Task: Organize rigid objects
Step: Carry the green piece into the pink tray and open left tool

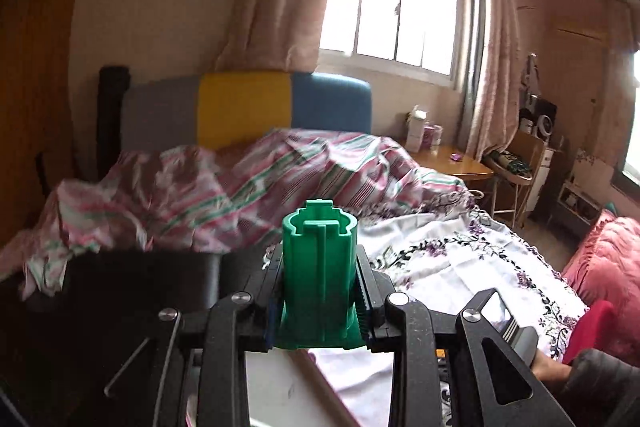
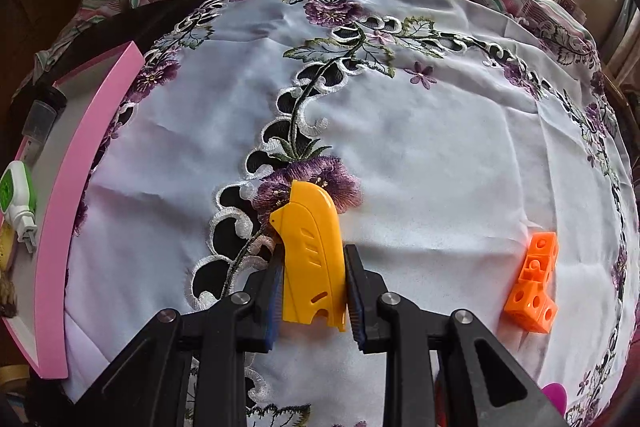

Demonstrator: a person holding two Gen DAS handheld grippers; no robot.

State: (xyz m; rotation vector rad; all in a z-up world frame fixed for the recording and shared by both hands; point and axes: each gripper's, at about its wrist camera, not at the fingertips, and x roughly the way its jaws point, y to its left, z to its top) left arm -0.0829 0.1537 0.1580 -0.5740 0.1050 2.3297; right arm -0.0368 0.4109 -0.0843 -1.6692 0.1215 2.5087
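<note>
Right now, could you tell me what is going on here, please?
A person is tidying small objects on a floral cloth. The left tool is shut on a green plastic cylinder, held up off the bed. The right tool grips a yellow plastic piece low over the cloth. An orange block cluster lies loose nearby.

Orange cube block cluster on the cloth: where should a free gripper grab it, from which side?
Come from above and close across the upper stack of the orange cube block cluster, on its flat left and right faces. It lies flat on the embroidered tablecloth with bare cloth either side; the lower end widens and is angled.
</note>
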